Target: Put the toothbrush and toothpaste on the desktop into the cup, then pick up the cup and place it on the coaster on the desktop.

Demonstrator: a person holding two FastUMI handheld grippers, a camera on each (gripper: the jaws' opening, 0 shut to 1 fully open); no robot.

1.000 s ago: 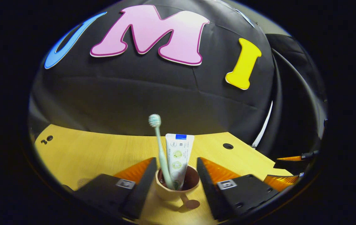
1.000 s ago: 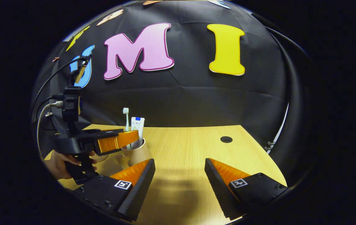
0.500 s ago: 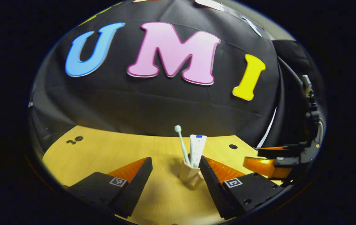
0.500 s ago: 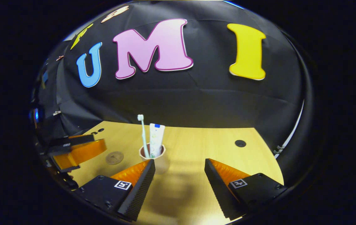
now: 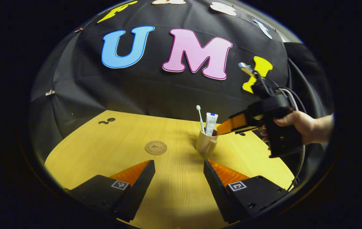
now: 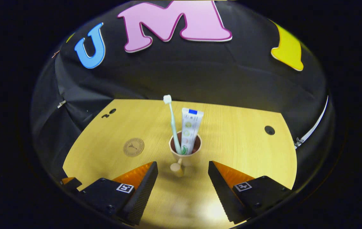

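Wooden desktop [image 6: 241, 149] with cup [image 6: 184, 152], coaster [image 6: 133, 147]

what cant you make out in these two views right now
- Lower ends of the toothbrush and toothpaste: hidden inside the cup in both views.
- Print on the coaster: too small to tell.
- Right claw in the left gripper view: side-on, so its opening is unclear there.

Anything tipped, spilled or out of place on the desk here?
Nothing stands out. The cup stands upright on the desktop, toothbrush and toothpaste inside, apart from the coaster. Both tongs are open.
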